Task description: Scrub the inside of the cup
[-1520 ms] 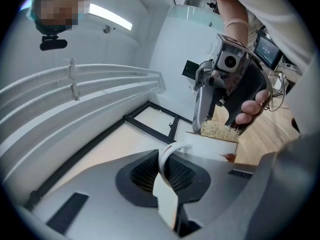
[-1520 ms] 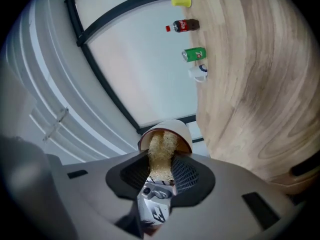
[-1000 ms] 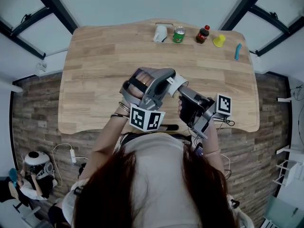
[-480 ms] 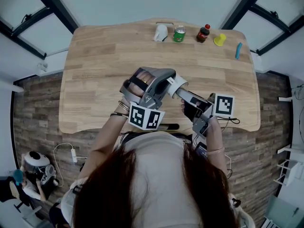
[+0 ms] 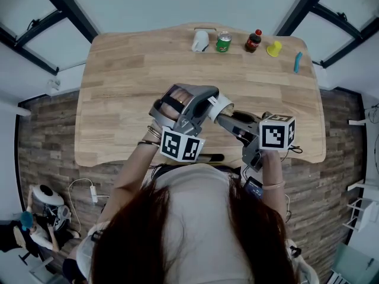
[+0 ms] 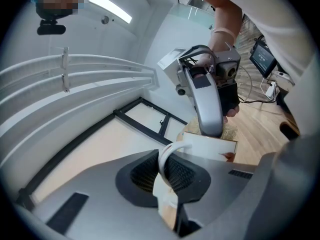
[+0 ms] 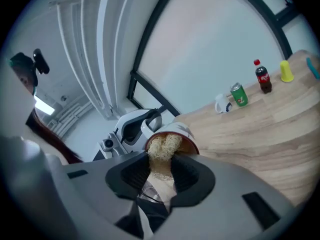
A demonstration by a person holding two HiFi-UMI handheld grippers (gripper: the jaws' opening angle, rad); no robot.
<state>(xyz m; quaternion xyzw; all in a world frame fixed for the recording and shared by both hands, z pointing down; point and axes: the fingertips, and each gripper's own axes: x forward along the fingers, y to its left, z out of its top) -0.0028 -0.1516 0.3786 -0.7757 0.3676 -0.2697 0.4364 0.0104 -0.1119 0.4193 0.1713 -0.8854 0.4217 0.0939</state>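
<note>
I can read no word, brand or number anywhere. The only signs are the black-and-white square markers [image 5: 182, 147] on the left gripper [image 6: 167, 174] and on the right gripper [image 7: 160, 174], and they carry no letters. The bottle [image 5: 253, 42] has a red label and the can [image 5: 223, 42] is green, but their print is too small for me to read.

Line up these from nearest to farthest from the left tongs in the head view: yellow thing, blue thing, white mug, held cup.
1. Held cup: handle gripped in the left tongs.
2. White mug: back edge, about straight ahead.
3. Yellow thing: back edge, to the right.
4. Blue thing: far right corner.
</note>
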